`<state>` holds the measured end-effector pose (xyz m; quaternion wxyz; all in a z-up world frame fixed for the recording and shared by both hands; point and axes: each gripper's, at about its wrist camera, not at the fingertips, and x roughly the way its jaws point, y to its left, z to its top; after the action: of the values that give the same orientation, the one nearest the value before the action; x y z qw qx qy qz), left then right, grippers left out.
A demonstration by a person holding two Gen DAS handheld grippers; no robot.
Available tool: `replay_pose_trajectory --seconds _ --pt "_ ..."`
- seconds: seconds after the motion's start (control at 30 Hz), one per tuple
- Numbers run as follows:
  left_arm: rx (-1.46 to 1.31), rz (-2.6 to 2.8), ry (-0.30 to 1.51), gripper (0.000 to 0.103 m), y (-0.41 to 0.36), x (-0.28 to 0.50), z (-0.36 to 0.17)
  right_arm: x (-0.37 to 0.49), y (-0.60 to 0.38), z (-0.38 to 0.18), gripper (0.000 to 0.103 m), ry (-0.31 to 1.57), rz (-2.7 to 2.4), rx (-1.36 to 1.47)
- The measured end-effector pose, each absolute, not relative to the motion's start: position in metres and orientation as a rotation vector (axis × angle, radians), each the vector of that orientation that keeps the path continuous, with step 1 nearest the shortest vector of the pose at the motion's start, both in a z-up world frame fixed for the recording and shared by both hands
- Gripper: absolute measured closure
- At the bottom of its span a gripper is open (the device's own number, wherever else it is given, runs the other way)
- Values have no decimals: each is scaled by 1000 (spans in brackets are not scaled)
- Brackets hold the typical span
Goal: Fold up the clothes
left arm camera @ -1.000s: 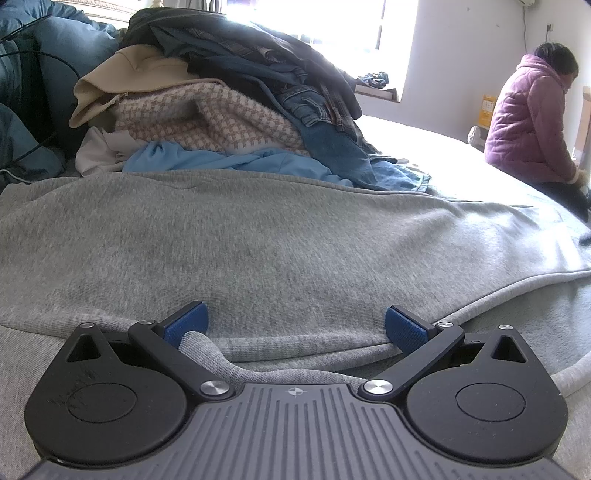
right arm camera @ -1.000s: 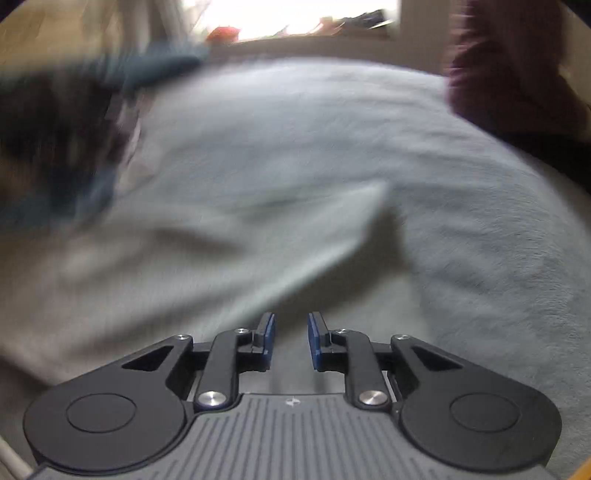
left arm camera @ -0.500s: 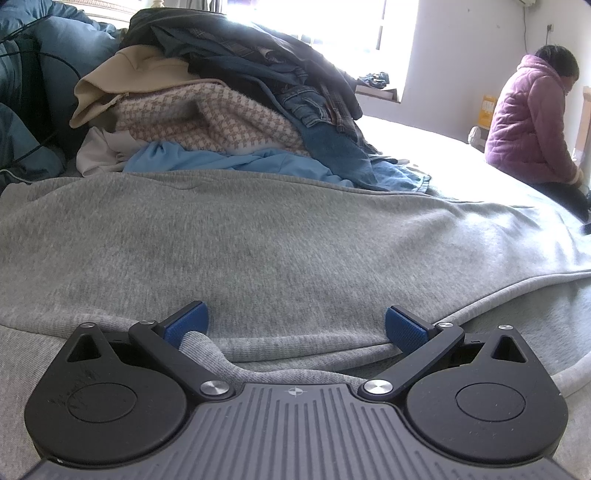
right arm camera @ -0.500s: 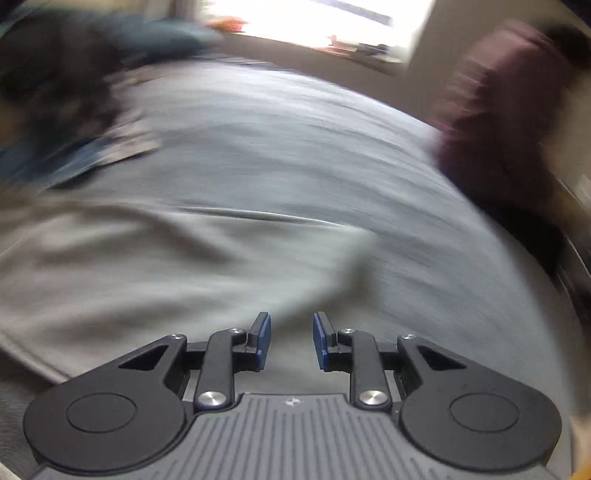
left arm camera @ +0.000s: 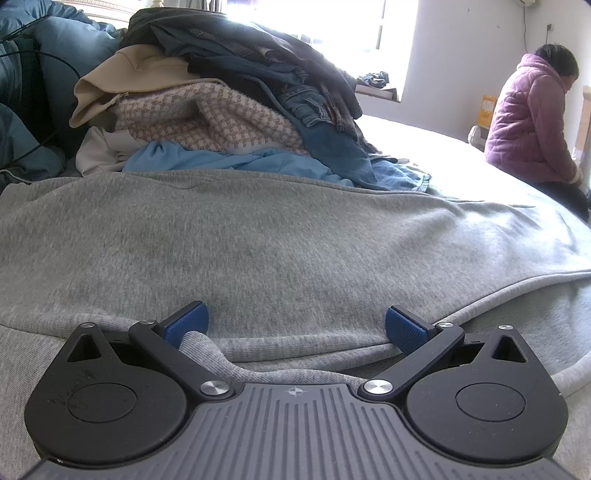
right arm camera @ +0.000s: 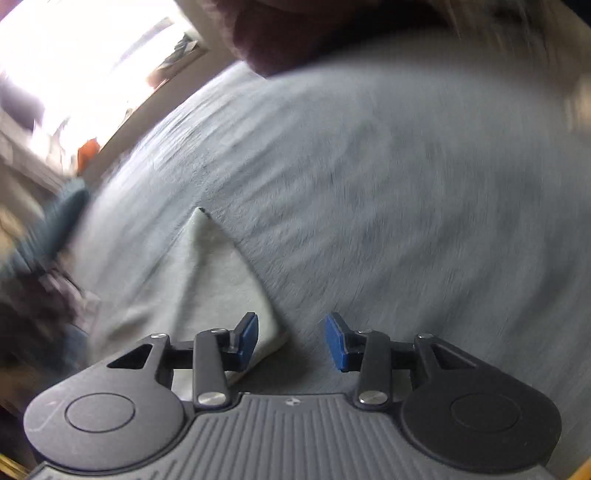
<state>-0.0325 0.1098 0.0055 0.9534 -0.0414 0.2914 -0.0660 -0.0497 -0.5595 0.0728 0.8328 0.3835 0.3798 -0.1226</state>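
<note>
A grey sweatshirt (left arm camera: 280, 236) lies spread over the bed, filling the left wrist view. My left gripper (left arm camera: 295, 326) rests low on it with its jaws wide open; the garment's ribbed hem bunches between the blue pads without being pinched. In the blurred, tilted right wrist view a pale grey corner of the garment (right arm camera: 218, 280) lies on the bed sheet (right arm camera: 406, 206). My right gripper (right arm camera: 291, 341) hovers over that corner, its jaws opening, and nothing is gripped between them.
A tall heap of clothes (left arm camera: 221, 103) sits behind the sweatshirt: beige, houndstooth, light blue, denim and dark pieces. A person in a purple padded jacket (left arm camera: 528, 122) sits at the bed's far right edge. A bright window (left arm camera: 332, 22) is behind the heap.
The left gripper and the sweatshirt have not moved. The right gripper has swung across the bed and rolled, so its view is tilted, and its jaws have spread from nearly shut to apart.
</note>
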Motion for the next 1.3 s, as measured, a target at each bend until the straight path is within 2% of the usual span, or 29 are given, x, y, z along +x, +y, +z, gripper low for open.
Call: replay_pose_trajectory --seconds 0.17,0.2,0.23,0.27,0.4,0.47,0.53,0.67,0.73,0.83,0.93,1.13,1.3 --pt "-90 -138 589 0 111 -32 5 -24 -547 46 60 836 -212 971" --pt "-93 -139 589 0 111 -32 5 -18 -541 46 68 840 -224 954" --pt "-98 -141 588 0 112 -32 5 -13 -535 49 91 835 -226 939" --pt "-101 -143 587 0 112 -32 5 -12 -529 60 94 809 -209 929" --pt "-104 -144 587 0 112 -32 5 -15 -504 120 94 684 -140 812" --pt "-103 -144 587 0 112 -33 5 -21 -501 135 94 688 -152 766" --pt "-104 -144 587 0 112 -33 5 -28 -508 126 94 736 -210 753" --pt "-107 -145 587 0 113 -33 5 -27 -523 74 94 863 -291 846" --pt "-109 -146 587 0 113 -33 5 -27 -523 65 93 865 -297 865" --pt "-109 -147 587 0 113 -32 5 -31 -525 64 77 876 -349 825" --pt "-106 -146 588 0 113 -32 5 -51 -545 72 72 832 -483 772" --pt "-95 -141 590 0 111 -32 5 -34 -497 102 72 742 -293 512" --pt "-92 -141 589 0 111 -33 4 30 -390 72 75 847 60 161"
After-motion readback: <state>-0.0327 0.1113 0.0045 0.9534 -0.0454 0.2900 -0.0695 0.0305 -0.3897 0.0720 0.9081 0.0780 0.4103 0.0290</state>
